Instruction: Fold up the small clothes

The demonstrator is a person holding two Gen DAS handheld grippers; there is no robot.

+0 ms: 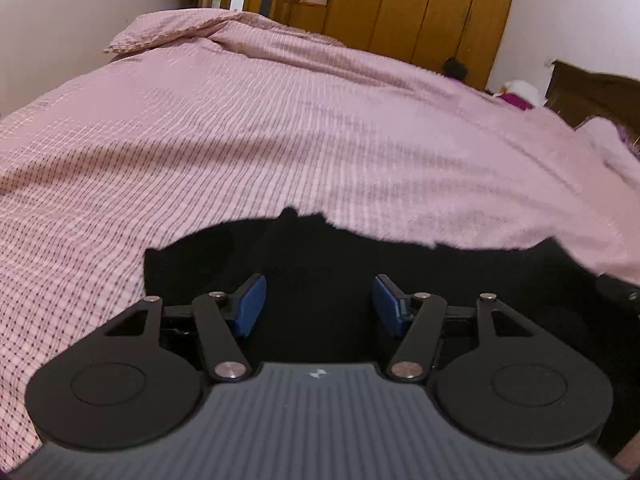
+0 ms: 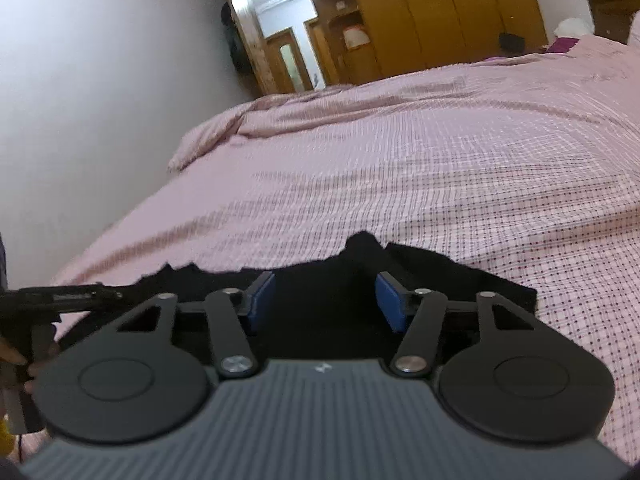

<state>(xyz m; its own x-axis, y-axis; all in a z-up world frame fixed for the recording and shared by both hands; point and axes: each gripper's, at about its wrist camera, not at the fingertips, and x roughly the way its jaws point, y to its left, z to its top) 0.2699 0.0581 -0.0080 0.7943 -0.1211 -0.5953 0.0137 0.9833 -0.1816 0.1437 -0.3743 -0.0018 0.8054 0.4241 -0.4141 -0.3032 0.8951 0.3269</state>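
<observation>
Left wrist view: the left gripper (image 1: 319,300) stands in the lower middle of the frame with its 2 blue pads (image 1: 252,306) apart, released, nothing pressed between them. Below and around them lies a black garment (image 1: 320,248), spread flat on the pink checked bedcover (image 1: 240,140); its ragged upper edge crosses the middle of the frame.

Right wrist view: the right gripper (image 2: 325,302) is also released, its pads separated over the same black garment (image 2: 460,276), which lies in the lower middle of the frame on the bedcover (image 2: 440,160). At the lower left edge a part of the other gripper is visible, with fingers of a hand (image 2: 16,360) on it. A wooden wardrobe (image 2: 440,12) fills the upper right.
</observation>
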